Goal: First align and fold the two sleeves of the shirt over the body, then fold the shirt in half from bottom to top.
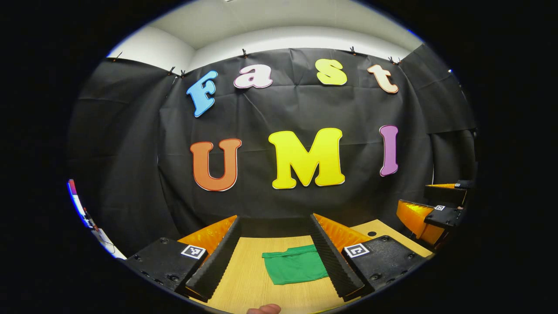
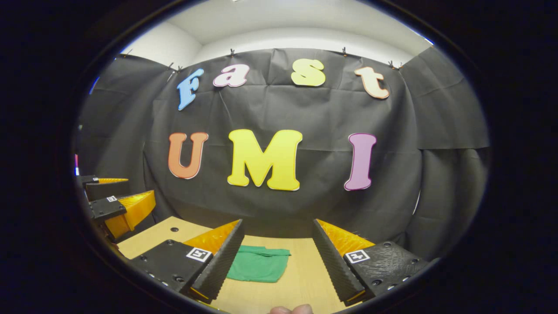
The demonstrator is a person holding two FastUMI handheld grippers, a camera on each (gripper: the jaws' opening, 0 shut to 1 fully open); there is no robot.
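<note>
Left gripper view: left gripper (image 1: 275, 226) held above the table (image 1: 248, 279), fingers spread wide, nothing between them. Green shirt (image 1: 294, 266) lies folded into a compact rectangle on the wood, seen between the fingers, partly hidden by the right-hand one. Right gripper (image 1: 429, 203) sits far right, above the table edge, jaws apart. A fingertip (image 1: 263, 309) pokes in at bottom.

Right gripper view: right gripper (image 2: 277, 226) also spread, empty, above the table (image 2: 301, 279). Shirt (image 2: 259, 264) lies flat just beside its left-hand finger. Left gripper (image 2: 126, 187) at far left, jaws apart. Fingertips (image 2: 291, 309) at bottom edge.
</note>
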